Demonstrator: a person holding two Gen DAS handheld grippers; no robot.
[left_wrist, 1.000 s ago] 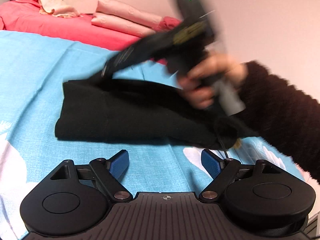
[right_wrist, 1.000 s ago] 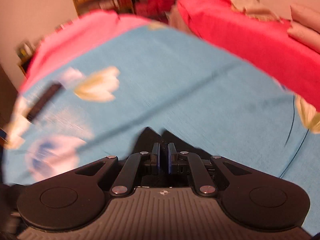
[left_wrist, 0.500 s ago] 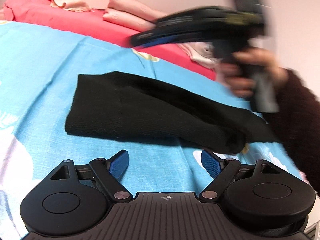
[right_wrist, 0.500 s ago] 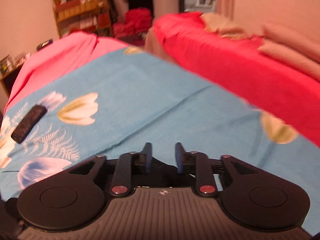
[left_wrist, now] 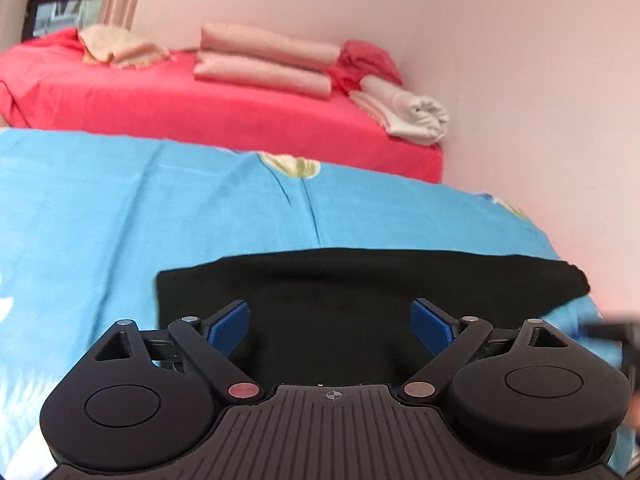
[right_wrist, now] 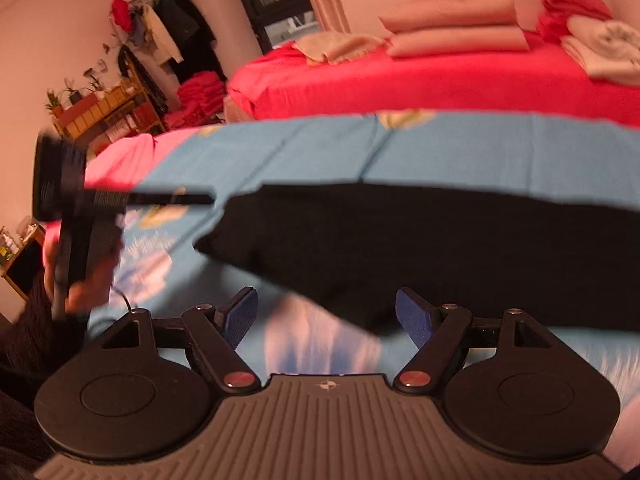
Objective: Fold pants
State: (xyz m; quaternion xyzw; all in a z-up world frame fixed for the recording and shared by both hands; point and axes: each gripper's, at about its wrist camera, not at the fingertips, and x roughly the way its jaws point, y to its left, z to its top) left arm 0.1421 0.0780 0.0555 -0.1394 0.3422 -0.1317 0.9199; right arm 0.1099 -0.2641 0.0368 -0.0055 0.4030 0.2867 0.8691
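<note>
The black pants (left_wrist: 360,292) lie folded in a long flat band on the blue flowered sheet (left_wrist: 120,208). My left gripper (left_wrist: 331,324) hovers open over their near edge, with only cloth below its blue pads (left_wrist: 228,324). My right gripper (right_wrist: 326,316) has its jaws opening, and nothing is pressed between them. In the right wrist view the pants (right_wrist: 440,248) stretch to the right, and their near fold shows just beyond the right pad (right_wrist: 414,318). The left gripper (right_wrist: 192,200) shows edge-on at the far left, held by a hand (right_wrist: 86,280).
A red bed (left_wrist: 200,112) behind the blue sheet carries folded pink blankets (left_wrist: 264,60) and a rolled white towel (left_wrist: 412,114). A pale wall (left_wrist: 520,100) borders the right side. A shelf (right_wrist: 108,114) and hanging clothes (right_wrist: 172,32) stand at the back left.
My right gripper has let go of the pants, opened and swung back to their near side. The pants now lie flat. My left gripper has moved up over their near edge.
</note>
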